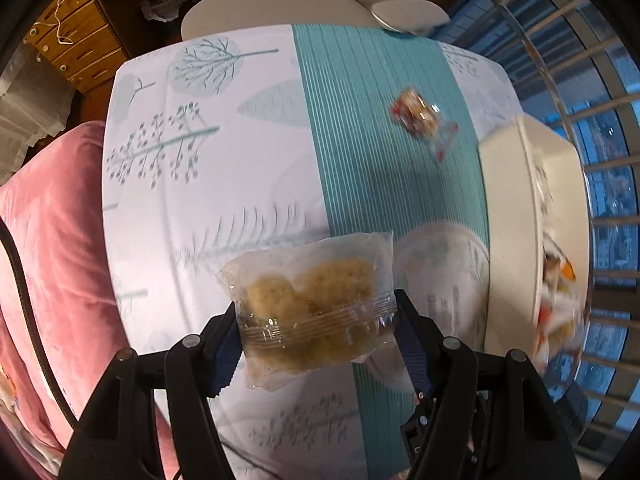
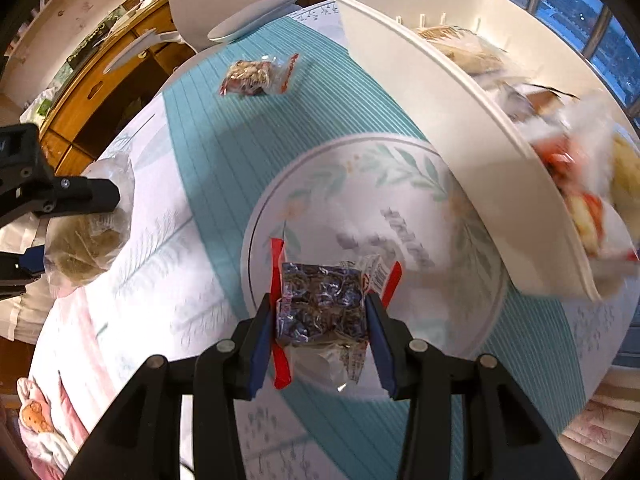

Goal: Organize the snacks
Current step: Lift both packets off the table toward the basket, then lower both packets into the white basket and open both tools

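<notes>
My left gripper (image 1: 316, 320) is shut on a clear packet of pale yellow-brown biscuits (image 1: 312, 292) and holds it above the table. The same packet (image 2: 86, 240) and left gripper (image 2: 76, 228) show at the left of the right wrist view. My right gripper (image 2: 320, 316) is shut on a dark blue snack packet with red ends (image 2: 322, 304), above a round floral plate (image 2: 360, 184). A red-and-tan snack packet (image 2: 256, 74) lies on the teal stripe farther away; it also shows in the left wrist view (image 1: 420, 116). A white bin (image 2: 452, 128) holding several snack packets stands at the right.
The table has a white leaf-print cloth (image 1: 200, 160) with a teal stripe (image 1: 372, 128). The bin (image 1: 516, 240) sits at its right edge by a barred window (image 1: 600, 100). A pink quilt (image 1: 52, 260) lies to the left. White chairs (image 1: 272, 4) and a wooden cabinet (image 1: 80, 36) stand behind.
</notes>
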The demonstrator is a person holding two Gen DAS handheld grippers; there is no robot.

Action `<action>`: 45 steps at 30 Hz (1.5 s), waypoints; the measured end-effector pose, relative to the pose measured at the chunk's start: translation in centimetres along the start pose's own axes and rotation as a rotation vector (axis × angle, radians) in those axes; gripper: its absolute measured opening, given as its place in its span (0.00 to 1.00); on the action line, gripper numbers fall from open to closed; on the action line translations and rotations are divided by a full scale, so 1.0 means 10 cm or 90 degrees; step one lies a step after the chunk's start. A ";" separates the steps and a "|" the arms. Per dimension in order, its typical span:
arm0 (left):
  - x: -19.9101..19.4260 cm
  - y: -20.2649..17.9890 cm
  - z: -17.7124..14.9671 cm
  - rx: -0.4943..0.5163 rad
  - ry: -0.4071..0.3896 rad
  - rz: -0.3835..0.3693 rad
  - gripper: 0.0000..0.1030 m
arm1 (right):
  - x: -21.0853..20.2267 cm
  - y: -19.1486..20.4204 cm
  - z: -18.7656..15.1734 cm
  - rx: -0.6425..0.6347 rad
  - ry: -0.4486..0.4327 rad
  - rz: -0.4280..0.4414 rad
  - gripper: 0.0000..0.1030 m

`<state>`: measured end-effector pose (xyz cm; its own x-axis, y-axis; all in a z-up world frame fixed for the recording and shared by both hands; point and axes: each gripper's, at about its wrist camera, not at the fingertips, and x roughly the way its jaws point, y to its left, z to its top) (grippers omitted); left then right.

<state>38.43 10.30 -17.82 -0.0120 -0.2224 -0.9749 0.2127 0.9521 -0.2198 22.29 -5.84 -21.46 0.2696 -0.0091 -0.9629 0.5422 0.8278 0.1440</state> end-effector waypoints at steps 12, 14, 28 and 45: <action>-0.33 -0.34 -0.88 0.088 0.012 -0.031 0.65 | -0.70 -0.39 -0.28 0.015 -0.060 -0.004 0.42; -0.35 -0.42 -0.97 0.097 0.012 -0.035 0.65 | -0.82 -0.50 -0.32 0.019 -0.073 -0.002 0.43; -0.48 -1.20 -1.41 0.103 -0.035 -0.065 0.65 | -1.27 -1.30 -0.17 -0.018 -0.135 0.059 0.43; -0.24 -2.51 -1.42 0.048 -0.061 -0.093 0.66 | -1.46 -2.37 0.62 -0.136 -0.152 0.107 0.43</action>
<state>19.26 -10.12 -10.44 0.0447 -0.3802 -0.9238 0.2888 0.8902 -0.3524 10.43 -28.77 -9.36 0.5322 0.0268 -0.8462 0.3031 0.9272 0.2200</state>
